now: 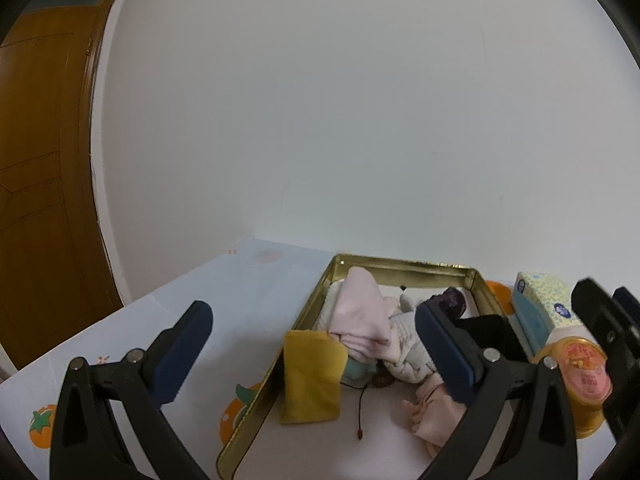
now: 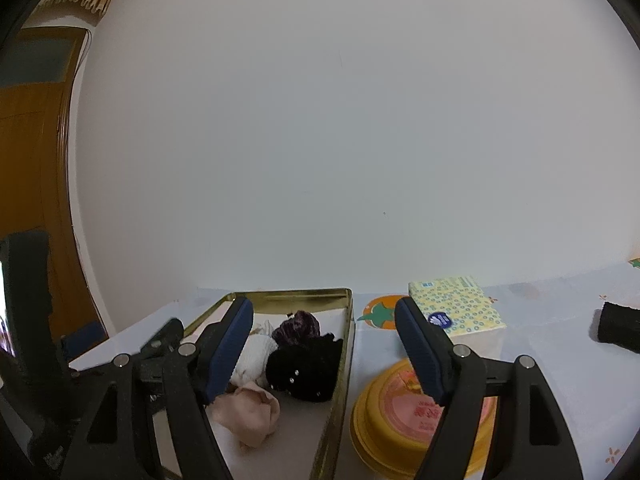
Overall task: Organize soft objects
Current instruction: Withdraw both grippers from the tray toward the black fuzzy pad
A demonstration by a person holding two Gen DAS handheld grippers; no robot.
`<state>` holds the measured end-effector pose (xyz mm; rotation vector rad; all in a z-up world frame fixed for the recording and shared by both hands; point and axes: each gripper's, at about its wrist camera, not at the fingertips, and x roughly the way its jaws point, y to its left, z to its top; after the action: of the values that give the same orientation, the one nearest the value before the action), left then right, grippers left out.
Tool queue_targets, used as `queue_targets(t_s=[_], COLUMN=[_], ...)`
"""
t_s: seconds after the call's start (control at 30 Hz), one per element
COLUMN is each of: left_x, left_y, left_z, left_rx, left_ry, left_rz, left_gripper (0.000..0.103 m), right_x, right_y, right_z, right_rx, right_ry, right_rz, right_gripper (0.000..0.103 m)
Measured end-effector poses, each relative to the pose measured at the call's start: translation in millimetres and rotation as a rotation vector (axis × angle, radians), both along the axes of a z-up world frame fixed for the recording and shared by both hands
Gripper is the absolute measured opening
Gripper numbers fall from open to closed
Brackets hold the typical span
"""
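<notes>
A gold tin box (image 1: 309, 307) stands open on the table, holding soft things. In it lie a pink cloth (image 1: 360, 312), a white knit piece (image 1: 404, 346), a purple scrunchie (image 1: 454, 300), a black fuzzy piece (image 2: 304, 368) and a peach cloth (image 2: 252, 408). A yellow cloth (image 1: 312, 376) hangs over the tin's left wall. My left gripper (image 1: 312, 312) is open over the tin's left side, holding nothing. My right gripper (image 2: 324, 308) is open too, straddling the tin's right wall (image 2: 344, 360) with nothing gripped.
Right of the tin stand a tissue pack (image 2: 456, 304) and a yellow jar with a pink lid (image 2: 400, 412). A black object (image 2: 618, 332) lies at the far right. The tablecloth (image 1: 240, 304) has orange fruit prints. A wall stands behind and a wooden door (image 1: 44, 160) to the left.
</notes>
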<state>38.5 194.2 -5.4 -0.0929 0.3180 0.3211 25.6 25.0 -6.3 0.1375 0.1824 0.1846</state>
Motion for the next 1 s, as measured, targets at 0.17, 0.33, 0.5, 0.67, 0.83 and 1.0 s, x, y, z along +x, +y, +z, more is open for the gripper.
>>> queue_targets(t_s=[0.17, 0.33, 0.5, 0.67, 0.83, 1.0], left_x=[-5, -8, -13, -15, -21, -22], left_y=[-3, -10, -14, -26, -44, -64], left_z=[-1, -1, 0, -1, 0, 1], left_rx=[0.003, 0.021, 0.017, 0.017, 0.026, 0.019], left_ry=[-0.009, -0.007, -0.001, 0.007, 0.005, 0.01], left_rz=[-0.018, -0.026, -0.027, -0.057, -0.098, -0.141], left_gripper=[0.102, 0.102, 0.102, 0.102, 0.102, 0.102], right_x=[-11, -19, -25, -31, -33, -36], right_y=[-4, -14, -21, -36, -59, -89], right_z=[-3, -3, -2, -2, -3, -5], right_rx=[-0.014, -0.012, -0.023, -0.043, -0.051, -0.057], right_ry=[0.012, 0.023, 0.031, 0.048, 0.076, 0.087], right_rz=[0.007, 0.001, -0.011, -0.034, -0.063, -0.11], right_gripper=[0.075, 0.075, 0.075, 0.075, 0.075, 0.075])
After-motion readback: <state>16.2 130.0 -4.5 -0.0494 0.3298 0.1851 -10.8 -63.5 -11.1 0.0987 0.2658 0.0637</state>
